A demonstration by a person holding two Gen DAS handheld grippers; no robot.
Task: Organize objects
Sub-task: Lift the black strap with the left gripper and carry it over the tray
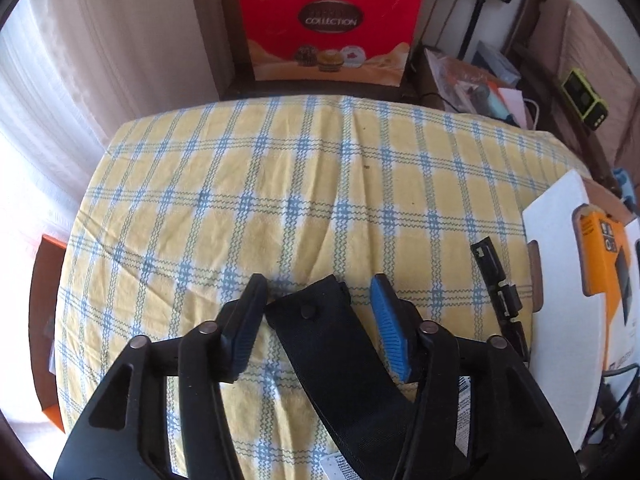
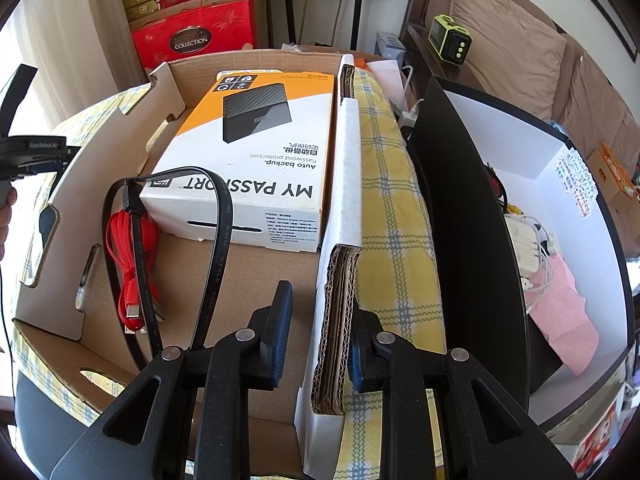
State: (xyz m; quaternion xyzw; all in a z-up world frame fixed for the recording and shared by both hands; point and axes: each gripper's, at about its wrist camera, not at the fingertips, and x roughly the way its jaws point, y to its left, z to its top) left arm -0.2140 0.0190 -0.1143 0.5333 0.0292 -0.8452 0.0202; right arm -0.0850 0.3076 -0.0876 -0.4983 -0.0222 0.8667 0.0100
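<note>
Left tongs [image 1: 318, 300] parted around a black pouch [image 1: 332, 344]; right tongs [image 2: 320, 312] clamped on the cardboard box wall [image 2: 338, 304].

The pouch lies untouched on the checked bench cloth [image 1: 280, 168]. Inside the box sit a hard-drive carton [image 2: 256, 152], red cable [image 2: 132, 256] and black flat cable [image 2: 218, 240].

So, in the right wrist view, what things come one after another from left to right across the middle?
Red cable → hard drive box → cardboard wall → checked cloth → black-and-white box → pink bag.
</note>
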